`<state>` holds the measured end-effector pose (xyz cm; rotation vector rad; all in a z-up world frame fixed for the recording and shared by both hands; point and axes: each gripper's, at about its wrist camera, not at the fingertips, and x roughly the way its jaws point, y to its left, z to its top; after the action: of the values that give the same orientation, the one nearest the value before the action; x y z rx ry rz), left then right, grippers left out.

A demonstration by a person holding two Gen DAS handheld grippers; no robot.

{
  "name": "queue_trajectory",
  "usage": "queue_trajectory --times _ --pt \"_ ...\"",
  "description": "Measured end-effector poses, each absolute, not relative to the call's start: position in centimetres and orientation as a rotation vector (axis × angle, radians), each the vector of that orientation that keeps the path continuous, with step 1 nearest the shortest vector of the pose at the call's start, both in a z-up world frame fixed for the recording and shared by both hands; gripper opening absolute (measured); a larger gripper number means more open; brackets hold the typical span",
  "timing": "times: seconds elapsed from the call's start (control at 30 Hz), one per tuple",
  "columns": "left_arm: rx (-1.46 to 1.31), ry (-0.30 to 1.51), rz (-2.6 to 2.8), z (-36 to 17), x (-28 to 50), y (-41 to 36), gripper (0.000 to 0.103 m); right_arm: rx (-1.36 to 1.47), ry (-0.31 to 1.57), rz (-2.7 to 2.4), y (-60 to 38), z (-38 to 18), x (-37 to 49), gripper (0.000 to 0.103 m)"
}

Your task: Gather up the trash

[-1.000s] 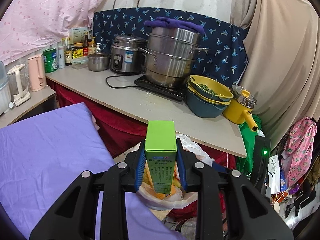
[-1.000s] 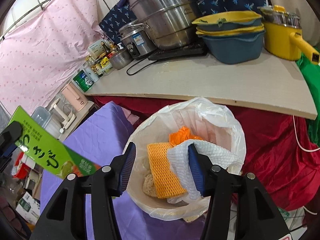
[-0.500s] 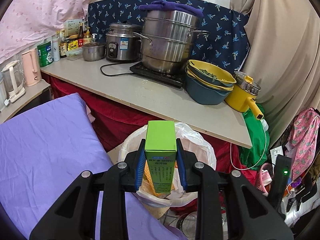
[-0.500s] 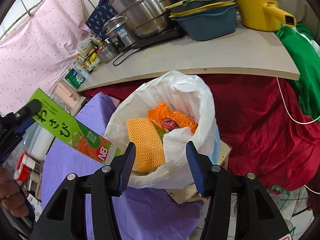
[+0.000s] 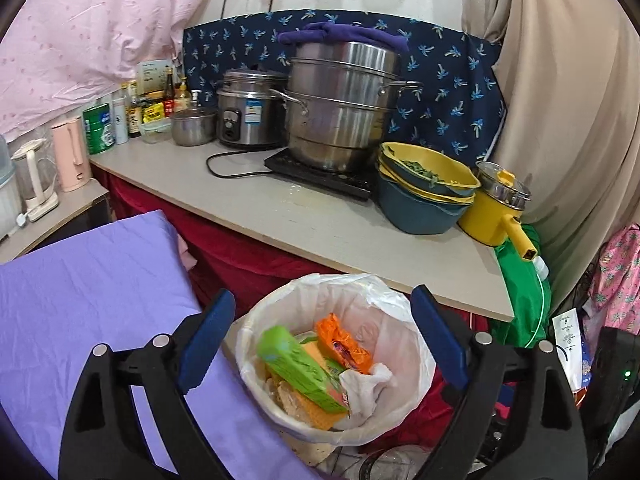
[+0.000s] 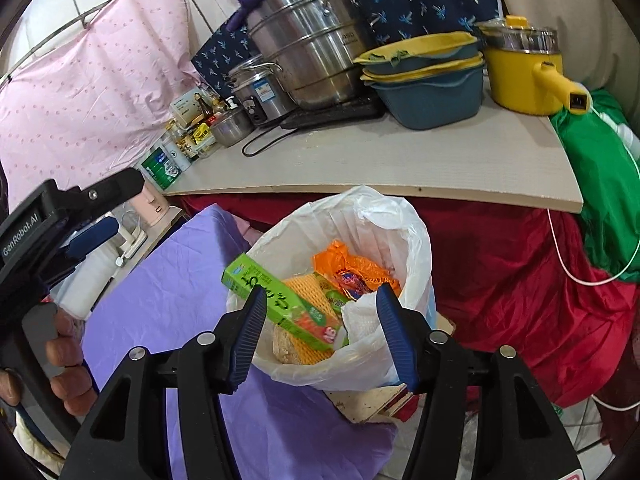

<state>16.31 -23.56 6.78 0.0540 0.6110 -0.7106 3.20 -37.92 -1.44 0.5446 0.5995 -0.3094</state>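
the left gripper (image 5: 320,344) is hovering with its blue fingers (image 5: 206,336) spread wide, gripping nothing. the green box (image 5: 300,368) is lying tilted in the bin (image 5: 416,376) below and between them, apart from both. the right gripper (image 6: 322,332) is also holding its fingers (image 6: 394,336) spread and empty over the bin's near rim. the long, glossy cardboard box is resting on a ribbed yellow sponge (image 6: 304,288), beside a crinkled orange wrapper (image 5: 340,344) and white tissue (image 6: 362,320). a thin white liner is wrapping the bin. steel pots (image 5: 344,104) are sitting on the bench (image 5: 320,224) beyond.

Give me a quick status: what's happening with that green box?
Left gripper open, empty. Right gripper open, empty. Green box lies in the lined bin. Nothing blocking.
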Motion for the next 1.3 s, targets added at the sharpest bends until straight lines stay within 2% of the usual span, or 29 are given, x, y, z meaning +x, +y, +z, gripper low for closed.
queue_trajectory --times 0.27,0.57,0.7,1.17,1.23,1.3 --pt "0.071 0.617 -0.598 6.3 15.8 -20.1 0.085 0.454 0.586 -0.298 -35.2 0.1 3.5 0.063" --pt "0.088 0.621 -0.504 6.0 14.1 -16.3 0.085 0.371 0.574 -0.278 -31.4 1.9 2.4 0.074" --pt "0.104 0.621 -0.466 5.8 12.7 -14.6 0.085 0.347 0.571 -0.277 -29.7 2.5 1.7 0.083" --pt "0.133 0.632 -0.372 4.2 7.8 -10.5 0.086 0.269 0.595 -0.293 -25.1 2.5 -1.5 0.087" --pt "0.139 0.637 -0.355 3.9 7.3 -10.1 0.086 0.259 0.593 -0.298 -24.8 2.4 -1.9 0.095" --pt "0.137 0.640 -0.346 3.7 6.8 -9.7 0.086 0.242 0.592 -0.306 -24.3 2.3 -2.4 0.096"
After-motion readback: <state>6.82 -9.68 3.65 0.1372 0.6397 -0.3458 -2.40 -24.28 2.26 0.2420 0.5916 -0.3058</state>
